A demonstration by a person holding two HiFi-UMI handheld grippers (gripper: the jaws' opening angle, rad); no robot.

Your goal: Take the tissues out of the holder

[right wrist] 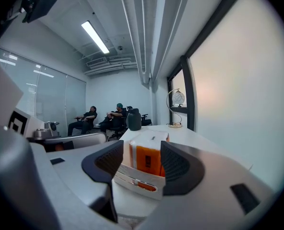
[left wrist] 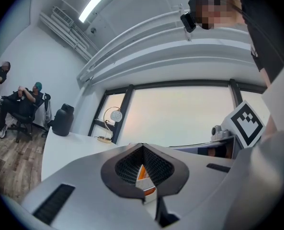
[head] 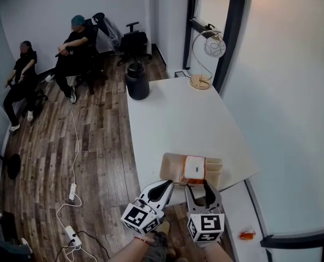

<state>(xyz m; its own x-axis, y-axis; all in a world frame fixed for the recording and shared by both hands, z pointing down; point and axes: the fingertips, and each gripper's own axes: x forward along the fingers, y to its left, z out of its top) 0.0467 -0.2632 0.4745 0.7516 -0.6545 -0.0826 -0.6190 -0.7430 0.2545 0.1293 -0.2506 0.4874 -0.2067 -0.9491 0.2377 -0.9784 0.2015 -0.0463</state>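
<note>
Right gripper view only: the orange-and-white tissue pack stands upright in the beige open-topped holder, framed between the parted jaws of the right gripper; the pads are not seen pressing it. Head view only: the holder sits at the near edge of the white tabletop, with both grippers side by side just short of it, pointing at it. Left gripper: jaw tips together, nothing pinched
</note>
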